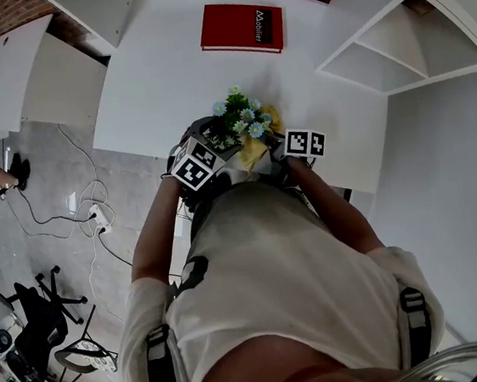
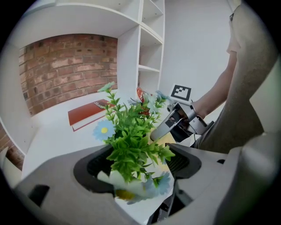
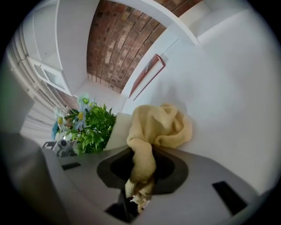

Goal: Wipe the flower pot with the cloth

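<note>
The flower pot's green plant with blue flowers [image 1: 239,117] stands at the near edge of the white table [image 1: 157,75]. In the left gripper view the plant [image 2: 131,140] rises straight out of my left gripper [image 2: 136,193], which is shut on the white pot [image 2: 112,180]. My right gripper [image 3: 138,193] is shut on a yellow cloth [image 3: 156,125]. The cloth bunches against the pot's white wall [image 3: 115,129], to the right of the plant. From above, the cloth [image 1: 254,148] lies between the two marker cubes. The right gripper [image 2: 169,125] shows just behind the plant.
A red book [image 1: 241,27] lies flat on the far side of the table. White shelving [image 1: 393,48] stands to the right, and a brick wall [image 2: 66,66] is behind. Cables and an office chair [image 1: 39,316] are on the floor at the left.
</note>
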A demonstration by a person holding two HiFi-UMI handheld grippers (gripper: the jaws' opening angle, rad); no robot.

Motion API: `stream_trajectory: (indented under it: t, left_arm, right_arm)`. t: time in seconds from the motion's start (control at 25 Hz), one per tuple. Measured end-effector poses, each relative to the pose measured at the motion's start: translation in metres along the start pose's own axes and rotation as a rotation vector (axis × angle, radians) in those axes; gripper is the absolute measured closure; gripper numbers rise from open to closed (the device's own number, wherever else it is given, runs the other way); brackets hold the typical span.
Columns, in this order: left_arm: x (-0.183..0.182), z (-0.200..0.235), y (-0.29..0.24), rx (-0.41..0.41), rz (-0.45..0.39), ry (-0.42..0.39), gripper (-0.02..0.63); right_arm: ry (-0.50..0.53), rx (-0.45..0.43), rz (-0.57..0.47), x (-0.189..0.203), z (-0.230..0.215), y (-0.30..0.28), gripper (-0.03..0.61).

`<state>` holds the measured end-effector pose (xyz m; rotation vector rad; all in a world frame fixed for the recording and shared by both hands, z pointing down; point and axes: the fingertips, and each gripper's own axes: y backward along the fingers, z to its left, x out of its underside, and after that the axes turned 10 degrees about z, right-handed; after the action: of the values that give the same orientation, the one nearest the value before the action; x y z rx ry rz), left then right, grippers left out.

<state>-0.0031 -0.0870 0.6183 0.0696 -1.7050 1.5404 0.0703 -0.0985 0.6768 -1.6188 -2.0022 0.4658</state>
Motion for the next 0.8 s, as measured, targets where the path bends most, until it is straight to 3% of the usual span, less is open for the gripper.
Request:
stream_trajectory:
  t: [0.12, 0.32, 0.52, 0.8]
  left_arm:
    - [-0.004, 0.004, 0.012, 0.03, 0.017, -0.027, 0.262]
    - [0.016, 0.006, -0.004, 0.031, 0.156, -0.205, 0.262]
    - [0.015, 0.004, -0.004, -0.011, 0.105, -0.123, 0.262]
    - [0.015, -0.014, -0.001, 0.0, 0.06, -0.06, 0.262]
  right_arm:
    - [0.0, 0.01, 0.008, 0.001, -0.001, 0.008, 0.491]
    - [0.077, -0.079, 0.003, -0.003, 0.038, 0.023, 0.489]
    - [0.062, -0.132, -0.003, 0.0, 0.061, 0.015, 0.486]
    - [-0.023, -0.095, 0.016, 0.019, 0.036, -0.007, 0.486]
